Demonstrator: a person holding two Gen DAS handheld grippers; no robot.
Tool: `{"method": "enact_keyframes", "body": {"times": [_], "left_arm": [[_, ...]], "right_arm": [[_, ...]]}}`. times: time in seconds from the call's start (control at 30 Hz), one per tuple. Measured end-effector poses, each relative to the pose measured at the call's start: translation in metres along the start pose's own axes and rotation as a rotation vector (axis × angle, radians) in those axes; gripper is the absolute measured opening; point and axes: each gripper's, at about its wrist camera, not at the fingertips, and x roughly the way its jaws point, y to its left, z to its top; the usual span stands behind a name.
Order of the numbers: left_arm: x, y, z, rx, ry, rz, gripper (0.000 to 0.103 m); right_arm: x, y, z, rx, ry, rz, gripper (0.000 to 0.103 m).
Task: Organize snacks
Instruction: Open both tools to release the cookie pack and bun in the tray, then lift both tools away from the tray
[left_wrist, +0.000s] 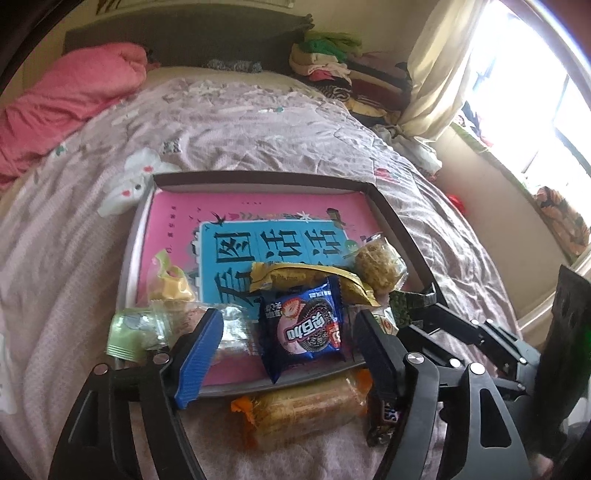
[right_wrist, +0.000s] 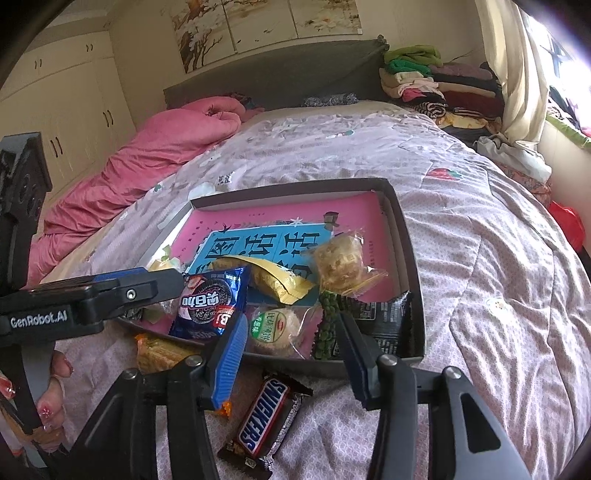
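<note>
Bedding in crumpled lilac covers the bed (right_wrist: 461, 236) where your shallow box (right_wrist: 410, 258) sits, most snacks already inside. Your left gripper (left_wrist: 291, 350) has its fingers wide around the blue Oreo packet (left_wrist: 304, 326), not pressing it; the packet lies on the box's near rim and could slide out. Your right gripper (right_wrist: 291, 354) hovers, fingers parted and empty, above the Snickers bar (right_wrist: 264, 419) lying outside on the quilt. Beside it the orange-ended cracker pack (left_wrist: 299, 410) also waits; soft bedding may tilt the box under pressure.
</note>
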Motion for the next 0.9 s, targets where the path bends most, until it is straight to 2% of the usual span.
{"method": "enact_keyframes", "body": {"times": [0.43,0.9], "left_arm": [[-0.019,-0.005,-0.002,0.021,-0.016,0.058,0.079],[-0.031,0.002,-0.013,0.046,0.013,0.051,0.079]], "right_arm": [[-0.013,-0.002,0.002,0.021,-0.025,0.000,0.061],[-0.025,0.002,-0.005,0.018,-0.023,0.016,0.065]]}}
